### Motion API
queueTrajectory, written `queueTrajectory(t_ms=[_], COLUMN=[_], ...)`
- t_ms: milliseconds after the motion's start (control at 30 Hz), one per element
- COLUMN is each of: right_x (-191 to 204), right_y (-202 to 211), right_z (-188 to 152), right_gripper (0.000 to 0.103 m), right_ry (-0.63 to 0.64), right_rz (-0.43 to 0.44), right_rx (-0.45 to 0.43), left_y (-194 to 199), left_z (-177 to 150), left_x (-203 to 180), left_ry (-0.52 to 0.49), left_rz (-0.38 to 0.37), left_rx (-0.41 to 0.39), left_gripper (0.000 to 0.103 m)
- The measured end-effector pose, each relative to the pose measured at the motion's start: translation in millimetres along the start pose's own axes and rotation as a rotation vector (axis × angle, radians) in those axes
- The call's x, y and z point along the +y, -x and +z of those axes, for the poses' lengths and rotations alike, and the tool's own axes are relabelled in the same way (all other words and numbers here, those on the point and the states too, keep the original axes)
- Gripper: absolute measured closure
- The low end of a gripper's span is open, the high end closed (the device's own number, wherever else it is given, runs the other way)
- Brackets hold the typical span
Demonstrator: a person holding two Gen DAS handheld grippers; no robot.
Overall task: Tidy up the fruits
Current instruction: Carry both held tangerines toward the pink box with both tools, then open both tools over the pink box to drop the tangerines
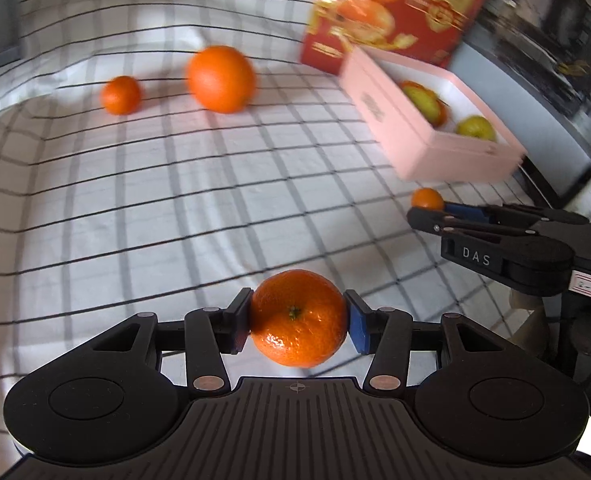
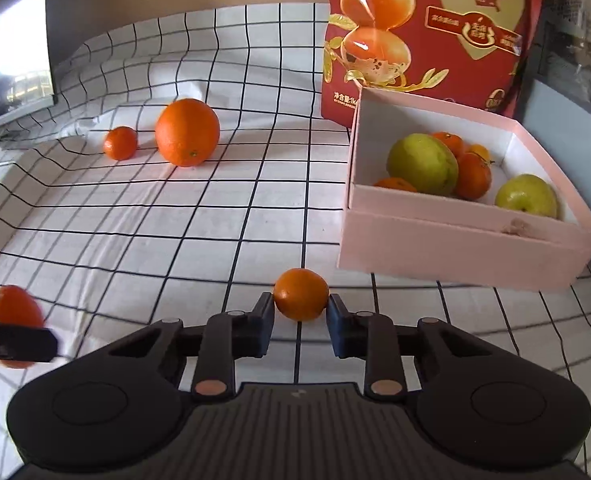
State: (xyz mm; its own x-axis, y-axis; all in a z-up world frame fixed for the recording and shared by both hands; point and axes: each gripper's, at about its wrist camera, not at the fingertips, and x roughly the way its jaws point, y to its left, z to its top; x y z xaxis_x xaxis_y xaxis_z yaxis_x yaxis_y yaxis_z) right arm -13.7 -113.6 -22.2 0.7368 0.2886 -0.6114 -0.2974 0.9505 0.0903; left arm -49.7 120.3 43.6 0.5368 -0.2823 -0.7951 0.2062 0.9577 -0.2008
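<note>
The left gripper (image 1: 298,320) is clamping a round orange mandarin (image 1: 298,317) above the white gridded cloth (image 1: 155,200). The right gripper (image 2: 300,314) is pinching a smaller orange mandarin (image 2: 301,294), seemingly just off the cloth, near the pink cardboard box (image 2: 455,248) holding green and orange fruit.

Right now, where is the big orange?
The big orange sits on the checked cloth at the far left, beside a small tangerine, apart from the pink box.
</note>
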Motion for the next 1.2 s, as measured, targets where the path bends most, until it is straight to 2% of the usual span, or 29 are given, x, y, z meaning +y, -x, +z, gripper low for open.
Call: queueTrajectory(t_ms=[200, 333, 500, 633, 767, 833, 933, 1033, 1133, 1200], right_x=[-23.8, -46.9, -67.2, -90.9, -120.4, -136.9, -160.2, -179.4, -189.1, -190.6], right_y=[28.8, 39.5, 46.2, 56.2, 59.8, 54.7, 40.2, 14.0, -12.3, -22.7], right_z=[-10.3, -9.7, 7.7, 48.0, 97.7, 118.0, 140.7, 155.7, 159.7, 157.6], right_gripper=[0.075, 0.075, 0.075, 0.075, 0.075, 0.075, 0.075, 0.075, 0.074, 0.067], right_ry=[-0.059, -0.11, -0.137, -0.147, -0.112, -0.119, -0.139, -0.18, -0.247, -0.29], right_rz=[-0.044, -0.097, -0.136, -0.15, -0.194, -0.199, -0.19, -0.136, -0.061, -0.048], right_rx=[-0.002, -0.004, -0.05, -0.103, -0.137, -0.131, -0.11, -0.05, 0.02, 0.034], left_y=[-19.9, -37.8, -53.2, -59.8, -76.5, -90.0, -120.0, -143.1, -142.8, -135.4], left_z=[9.4, 32.6, 81.7, 124.8, 165.8, 180.3, 194.2, 193.6, 185.1, 182.5], left_x=[-32.2, -50.9, -85.2, -114.9, -140.2, -149.5, -157.5, -166.7, -167.5, -160.7], left_ry=[-0.079, -0.09, -0.138, -0.177, -0.214, -0.218, -0.239, -0.31, -0.388, -0.386], left_rz=[-0.076, -0.142, -0.212, -0.267, -0.254, -0.238, -0.237, -0.197, -0.172, -0.192], left_rx=[0.038, 0.054, -0.011, -0.094, -0.148, -0.132, -0.056, -0.039, -0.078, -0.092], left_gripper=[0.05, 0.05, 0.05, 0.05, 0.05, 0.049, 0.049, 0.049, 0.05, 0.05])
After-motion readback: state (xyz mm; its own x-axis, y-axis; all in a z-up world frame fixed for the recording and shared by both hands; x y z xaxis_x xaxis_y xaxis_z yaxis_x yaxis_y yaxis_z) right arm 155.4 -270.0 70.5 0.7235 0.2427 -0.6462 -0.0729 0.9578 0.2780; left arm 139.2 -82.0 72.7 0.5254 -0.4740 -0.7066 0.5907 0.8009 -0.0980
